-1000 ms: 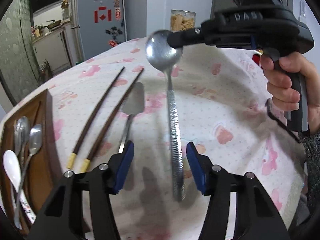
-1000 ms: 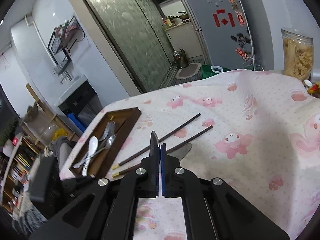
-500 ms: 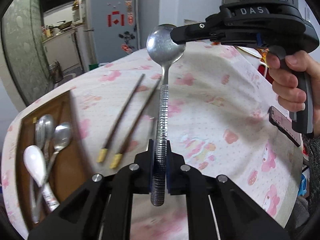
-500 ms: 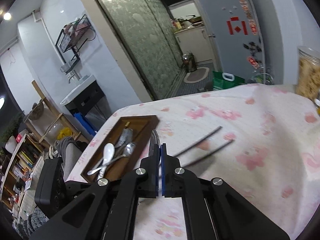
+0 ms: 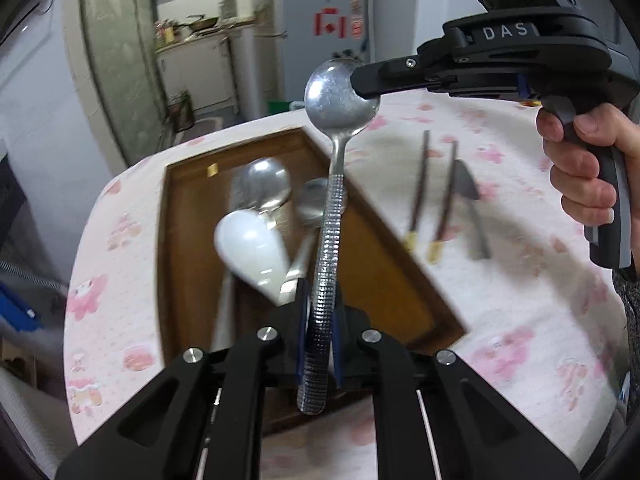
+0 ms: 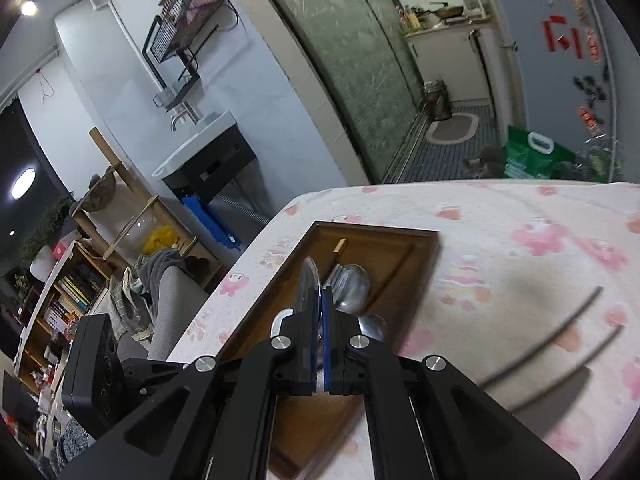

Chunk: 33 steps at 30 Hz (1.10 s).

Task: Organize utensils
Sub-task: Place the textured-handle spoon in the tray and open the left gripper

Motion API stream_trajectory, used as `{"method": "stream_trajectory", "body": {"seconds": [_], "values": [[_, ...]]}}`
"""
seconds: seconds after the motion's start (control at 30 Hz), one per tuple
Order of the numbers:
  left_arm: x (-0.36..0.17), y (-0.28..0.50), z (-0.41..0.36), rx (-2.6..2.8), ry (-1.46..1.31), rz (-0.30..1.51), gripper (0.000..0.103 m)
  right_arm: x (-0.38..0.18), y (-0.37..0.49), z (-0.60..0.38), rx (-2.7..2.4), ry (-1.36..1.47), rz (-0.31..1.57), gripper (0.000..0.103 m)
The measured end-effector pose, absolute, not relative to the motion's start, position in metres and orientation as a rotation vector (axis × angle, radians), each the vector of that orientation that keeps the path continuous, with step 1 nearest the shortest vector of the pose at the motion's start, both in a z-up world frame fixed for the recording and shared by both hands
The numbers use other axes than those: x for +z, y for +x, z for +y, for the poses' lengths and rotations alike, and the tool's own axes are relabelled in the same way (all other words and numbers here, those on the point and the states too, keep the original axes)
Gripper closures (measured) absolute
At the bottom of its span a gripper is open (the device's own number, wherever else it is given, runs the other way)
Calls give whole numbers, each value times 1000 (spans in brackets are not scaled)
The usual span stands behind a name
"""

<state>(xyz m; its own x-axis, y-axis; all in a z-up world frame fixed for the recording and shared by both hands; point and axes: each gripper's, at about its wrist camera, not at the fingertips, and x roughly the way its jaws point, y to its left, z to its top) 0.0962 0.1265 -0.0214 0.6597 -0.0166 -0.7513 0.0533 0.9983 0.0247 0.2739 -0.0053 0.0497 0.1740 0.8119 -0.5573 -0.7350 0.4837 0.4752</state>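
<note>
Spoon hung over the tray, long way pointing at its far edge. Left tongs pinched its handle. Right tongs pinched its bowl.

The right hand-held gripper is seen clamped on the thin edge of a metal spoon bowl, held above a wooden tray on the tabletop. Spoons lie inside the tray; two dark chopsticks lie right of it.
</note>
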Motion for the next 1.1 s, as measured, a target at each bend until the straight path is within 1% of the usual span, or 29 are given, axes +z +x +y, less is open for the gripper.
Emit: {"method": "stream_trajectory", "body": {"seconds": [0.13, 0.43, 0.6, 0.67, 0.7, 0.73, 0.77, 0.8, 0.83, 0.87, 0.9, 0.93, 0.97, 1.0, 1.1], "values": [[-30, 98, 143, 1, -1, 865, 90, 30, 285, 21, 1096, 101, 907, 101], [-32, 103, 150, 32, 12, 867, 90, -3, 303, 40, 1090, 148, 982, 100], [-33, 102, 153, 33, 8, 865, 89, -17, 304, 49, 1054, 101, 993, 99], [-34, 101, 153, 33, 8, 870, 87, -19, 299, 54, 1064, 66, 991, 98], [-33, 100, 151, 32, 16, 871, 84, -19, 297, 56, 1064, 53, 989, 97], [-32, 98, 150, 32, 23, 865, 78, -17, 293, 58, 1050, 30, 977, 97], [-30, 95, 148, 35, 28, 854, 72, -15, 290, 58, 1040, 13, 966, 88], [-27, 93, 147, 33, 30, 841, 60, -12, 287, 58, 1035, 0, 954, 80], [-24, 91, 145, 29, 32, 828, 49, -7, 283, 55, 1040, -5, 935, 61], [-19, 87, 142, 23, 37, 810, 43, -2, 280, 51, 1044, -4, 917, 42], [-16, 85, 140, 21, 41, 801, 42, 3, 277, 45, 1041, -4, 898, 36], [-12, 83, 137, 16, 48, 791, 41, 9, 275, 37, 1030, -1, 879, 34], [-10, 82, 134, 15, 52, 785, 39, 16, 275, 25, 1018, 12, 867, 32], [-7, 81, 129, 10, 52, 773, 34, 21, 278, 11, 1008, 31, 861, 31], [-4, 79, 115, -28, 42, 757, 34, 34, 286, -33, 972, 76, 844, 29]]}}
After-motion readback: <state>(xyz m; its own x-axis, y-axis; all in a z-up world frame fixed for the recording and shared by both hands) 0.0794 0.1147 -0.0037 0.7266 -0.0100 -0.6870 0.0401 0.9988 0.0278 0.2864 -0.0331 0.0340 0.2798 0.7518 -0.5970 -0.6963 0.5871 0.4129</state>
